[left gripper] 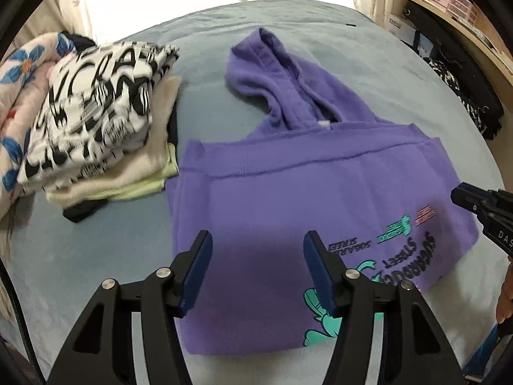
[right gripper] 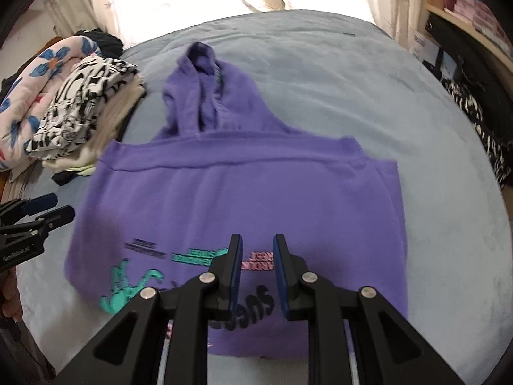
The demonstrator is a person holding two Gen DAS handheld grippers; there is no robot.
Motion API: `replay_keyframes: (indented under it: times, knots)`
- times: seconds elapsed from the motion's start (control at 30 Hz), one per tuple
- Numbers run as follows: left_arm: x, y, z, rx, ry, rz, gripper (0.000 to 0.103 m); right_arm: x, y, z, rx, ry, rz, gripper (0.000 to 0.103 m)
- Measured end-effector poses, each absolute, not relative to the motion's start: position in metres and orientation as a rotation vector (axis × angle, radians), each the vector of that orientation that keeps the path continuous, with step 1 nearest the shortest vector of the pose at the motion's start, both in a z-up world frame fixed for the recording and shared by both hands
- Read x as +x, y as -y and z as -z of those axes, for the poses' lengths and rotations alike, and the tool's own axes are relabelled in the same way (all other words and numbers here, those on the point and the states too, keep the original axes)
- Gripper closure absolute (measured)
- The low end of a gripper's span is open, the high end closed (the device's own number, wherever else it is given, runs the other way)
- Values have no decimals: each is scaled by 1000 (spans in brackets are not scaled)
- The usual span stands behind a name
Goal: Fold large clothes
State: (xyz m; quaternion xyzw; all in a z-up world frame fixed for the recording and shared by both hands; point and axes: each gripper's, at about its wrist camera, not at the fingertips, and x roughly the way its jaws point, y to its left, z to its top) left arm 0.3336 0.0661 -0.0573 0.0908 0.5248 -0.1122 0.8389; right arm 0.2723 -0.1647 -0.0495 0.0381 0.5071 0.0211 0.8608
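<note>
Bed (left gripper: 368,73) with a grey-blue cover fills both views; curtained window behind, shelf clutter off to one side. Purple hoodie (left gripper: 288,199) lies flat mid-bed, already folded into a rough rectangle: hem band turned up to lie across the middle, hood (left gripper: 266,73) still sticking out past it on the far side, printed teal, pink and black graphic near the close edge, reading upside down to the cameras. Fabric looks thick and fleecy, edges soft, a little lumpy at the right side in the right wrist view.

Stack of folded clothes (left gripper: 102,118) sits just beside the hoodie's left edge, black-and-white print on top, cream and pale green layers under it, floral quilt (left gripper: 19,73) behind.

Left gripper (left gripper: 256,272) hangs above the hoodie's near-left part, fingers well apart, nothing between the pads. Right gripper (right gripper: 256,276) hangs above the near-right part over the lettering, fingers narrow with a clear gap, no cloth pinched.

Key relation: the hoodie lies straight ahead of and below both grippers, its long axis running away from them, near edge to hood. The hood is the far end, roughly centred, slightly nearer the left gripper's line. Likely next: tuck the hood over the body or fold again; either needs a reach forward past the hem band. Both hands look about equally placed.
</note>
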Motion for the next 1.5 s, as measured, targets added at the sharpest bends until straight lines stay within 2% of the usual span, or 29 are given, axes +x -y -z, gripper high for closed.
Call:
replay_keyframes:
  times: [0.13, 0.2, 0.37, 0.47, 0.57, 0.6, 0.77, 1.0, 1.23, 1.27, 1.3, 1.33, 1.37, 1.5]
  knots:
    - [351, -64, 21, 181, -1105, 252, 39, 287, 156, 9, 61, -1024, -66, 83]
    - [368, -64, 5, 161, -1096, 250, 35, 302, 153, -9, 55, -1000, -69, 77]
    - [429, -64, -13, 157, -1077, 182, 35, 365, 153, -38, 62, -979, -57, 73]
    - [478, -69, -5, 141, -1111, 137, 35, 414, 156, -39, 79, -1002, -51, 72]
    - [528, -75, 20, 78, -1194, 151, 35, 469, 156, -23, 56, -1039, -36, 61]
    - [545, -75, 31, 64, -1217, 148, 35, 487, 158, -13, 54, -1055, -24, 60]
    - [604, -73, 88, 40, -1287, 141, 35, 556, 170, 45, 143, -1150, -43, 60]
    - [654, -74, 164, -116, -1388, 194, 35, 614, 167, 110, 169, -1182, -78, 60]
    - [666, -65, 188, -155, -1366, 242, 36, 641, 158, 149, 244, -1217, -167, 60]
    - [665, -62, 187, -148, -1349, 254, 49, 641, 155, 153, 254, -1223, -183, 60]
    - [664, -58, 184, -144, -1328, 300, 96, 641, 151, 155, 251, -1221, -191, 63]
    - [661, -54, 182, -140, -1319, 316, 99, 640, 147, 155, 226, -1207, -184, 71]
    - [658, -51, 177, -107, -1289, 299, 100, 639, 141, 155, 180, -1207, -172, 89]
    - [645, -42, 157, 42, -1223, 264, 101, 624, 136, 135, 110, -1163, -169, 93]
